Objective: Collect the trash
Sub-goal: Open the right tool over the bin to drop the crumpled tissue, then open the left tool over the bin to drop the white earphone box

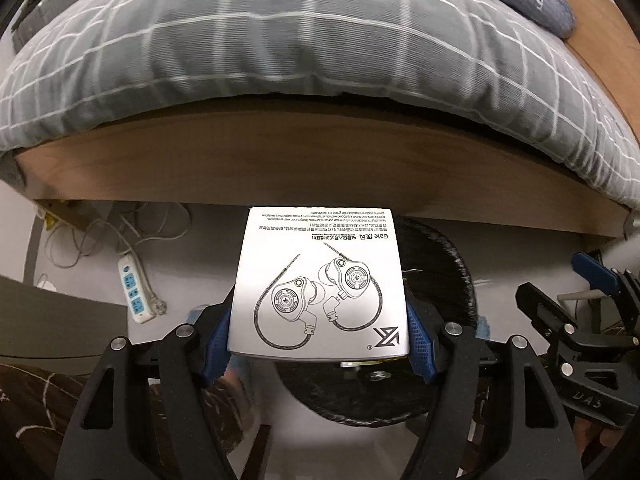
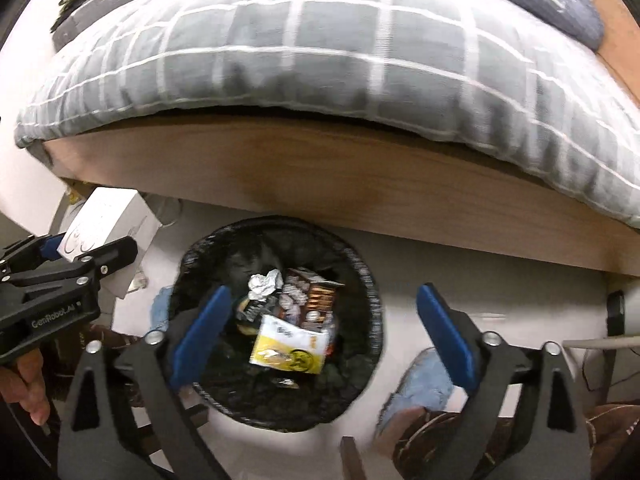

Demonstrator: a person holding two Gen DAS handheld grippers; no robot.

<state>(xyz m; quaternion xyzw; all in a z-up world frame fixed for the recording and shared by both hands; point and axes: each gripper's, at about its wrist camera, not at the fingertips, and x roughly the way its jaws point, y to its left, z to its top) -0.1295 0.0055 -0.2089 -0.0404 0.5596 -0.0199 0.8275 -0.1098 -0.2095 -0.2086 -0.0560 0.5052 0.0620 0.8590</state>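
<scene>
My left gripper [image 1: 318,338] is shut on a white earphone box [image 1: 320,284] with a line drawing of earbuds, held above the left part of a round bin with a black liner [image 1: 448,264]. In the right wrist view the same box [image 2: 108,220] shows at the left, held by the left gripper [image 2: 72,250], beside the bin [image 2: 360,264]. The bin holds crumpled foil [image 2: 264,284], a brown snack box [image 2: 320,298] and a yellow-white packet [image 2: 290,346]. My right gripper [image 2: 324,332] is open and empty, over the bin.
A wooden bed frame [image 1: 304,160] with a grey checked duvet [image 1: 280,40] runs behind the bin. A white power strip [image 1: 134,292] and cables lie on the floor at the left. A blue cloth [image 2: 420,392] lies on the floor right of the bin.
</scene>
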